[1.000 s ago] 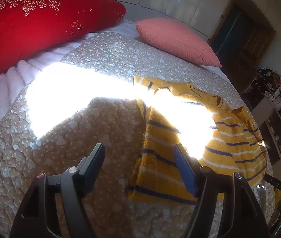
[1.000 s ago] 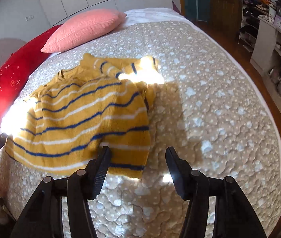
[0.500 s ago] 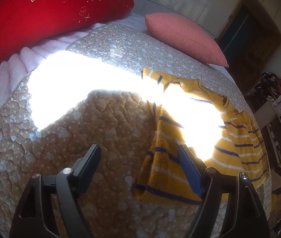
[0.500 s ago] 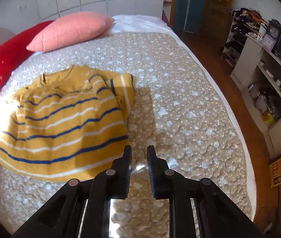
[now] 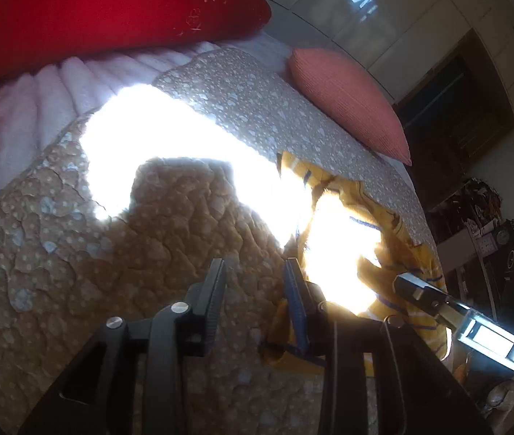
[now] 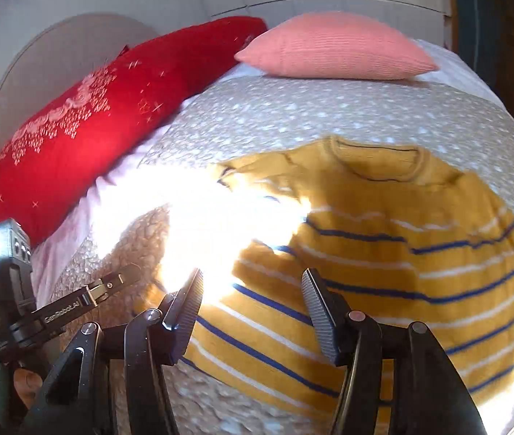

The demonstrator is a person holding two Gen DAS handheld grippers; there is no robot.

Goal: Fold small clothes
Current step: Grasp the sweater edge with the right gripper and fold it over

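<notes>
A small yellow sweater with blue and white stripes (image 6: 383, 261) lies flat on the quilted bedspread (image 6: 329, 116), collar toward the pillows. My right gripper (image 6: 251, 279) is open and empty, low over the sweater's lower left part. My left gripper (image 5: 255, 272) is open with a narrowed gap, empty, over the bedspread (image 5: 75, 253) just left of the sweater's edge (image 5: 394, 224); its right finger sits by the sweater's hem corner. Strong sunlight washes out part of the sweater. The right gripper (image 5: 416, 291) shows at the right of the left wrist view; the left gripper (image 6: 111, 284) shows at the left of the right wrist view.
A large red pillow (image 6: 86, 127) and a pink pillow (image 6: 333, 49) lie at the head of the bed. A white pleated sheet (image 5: 21, 108) borders the quilt. Shelves with clutter (image 5: 492, 224) and a dark doorway (image 5: 456, 108) stand beyond the bed's far side.
My right gripper has swung left over the sweater and opened from nearly shut. My left gripper has moved closer to the sweater's edge and its jaws have narrowed.
</notes>
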